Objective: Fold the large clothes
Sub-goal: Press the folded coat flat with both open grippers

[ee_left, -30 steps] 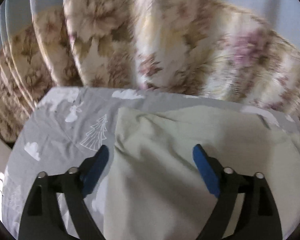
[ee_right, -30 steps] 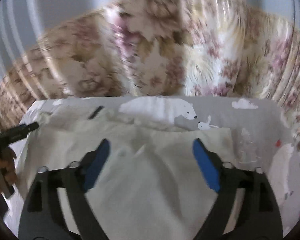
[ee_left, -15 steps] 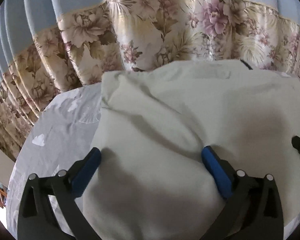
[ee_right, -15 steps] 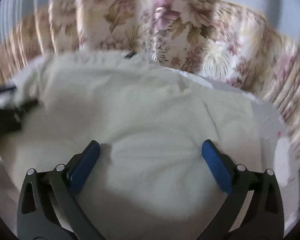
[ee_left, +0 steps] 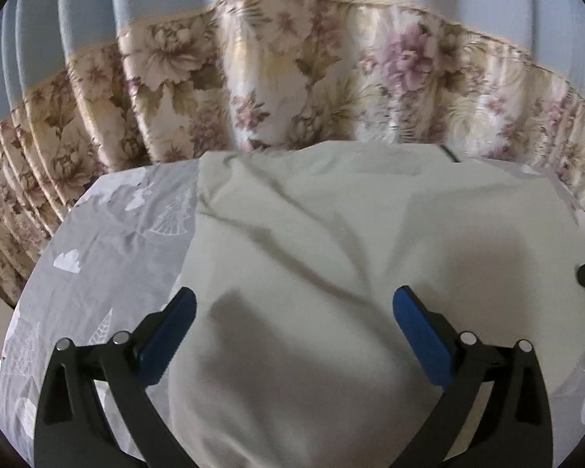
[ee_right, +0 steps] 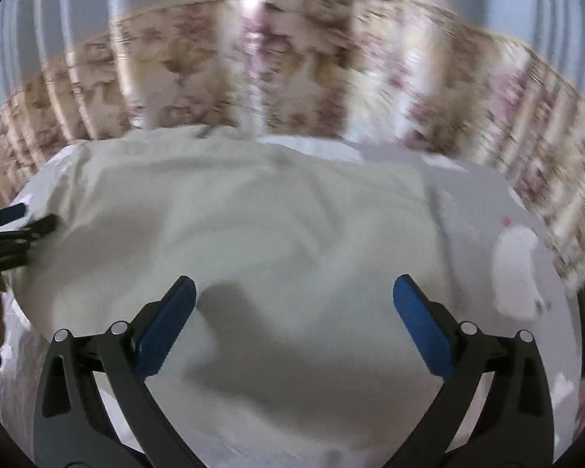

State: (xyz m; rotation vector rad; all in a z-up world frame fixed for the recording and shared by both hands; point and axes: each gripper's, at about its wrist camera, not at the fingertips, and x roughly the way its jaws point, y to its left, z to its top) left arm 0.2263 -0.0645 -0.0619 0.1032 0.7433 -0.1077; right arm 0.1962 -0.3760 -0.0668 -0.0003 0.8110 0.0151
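**Both grippers hanging wide open over a pale garment spread on the bed**

A pleated curtain [ee_left: 277, 89] is filling the back of both views, plain blue above and printed with brown and pink flowers below, hanging just behind the far edge of the bed. In the right wrist view it is showing only as a smear of blur.

A grey bedsheet [ee_left: 109, 241] printed with white clouds, trees and animals is covering the bed, showing to the left of the garment in the left wrist view and to its right in the right wrist view [ee_right: 483, 210], where a white animal shape is lying near the sheet's right side.

The pale cream garment [ee_left: 316, 241] is lying spread on the bedsheet, reaching to the bed's far edge and carrying soft diagonal creases across its middle. It is taking up the middle of both views [ee_right: 253, 226], and a small dark strap or cord is poking out at its far edge, too small to identify.

The left gripper [ee_left: 294, 325] is standing released, its blue pads [ee_left: 167, 337] set wide apart above the garment's left part with nothing pinched between them, casting a shadow on the cloth. The right gripper [ee_right: 294, 323] is likewise released over the garment, its blue pads [ee_right: 423, 331] far apart and empty
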